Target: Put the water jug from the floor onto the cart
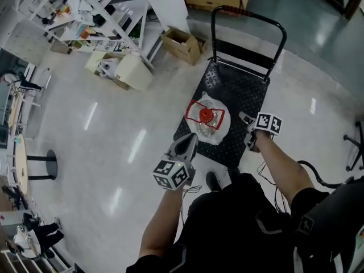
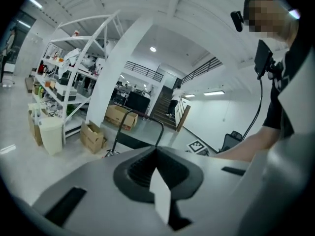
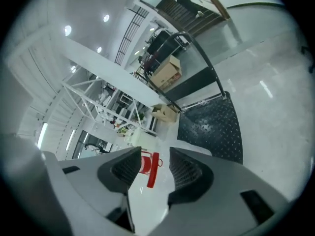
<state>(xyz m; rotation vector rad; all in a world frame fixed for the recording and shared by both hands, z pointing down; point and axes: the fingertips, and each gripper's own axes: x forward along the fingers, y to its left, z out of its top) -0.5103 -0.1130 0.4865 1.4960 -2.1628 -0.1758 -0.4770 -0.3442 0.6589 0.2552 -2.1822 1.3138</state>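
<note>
L gripper (image 1: 191, 140) shut, empty, tips near the jug's (image 1: 211, 121) near-left edge. Jug stands upright on the cart (image 1: 250, 95) btwn both grippers, long axis vertical, red cap up. R gripper (image 3: 155, 162) open wide, empty, jug just left of its tips, apart.

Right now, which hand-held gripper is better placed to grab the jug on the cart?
Right, probably: the right hand-held gripper is open, the jug's red handle lined up between its jaws; the left hand-held gripper is shut.
</note>
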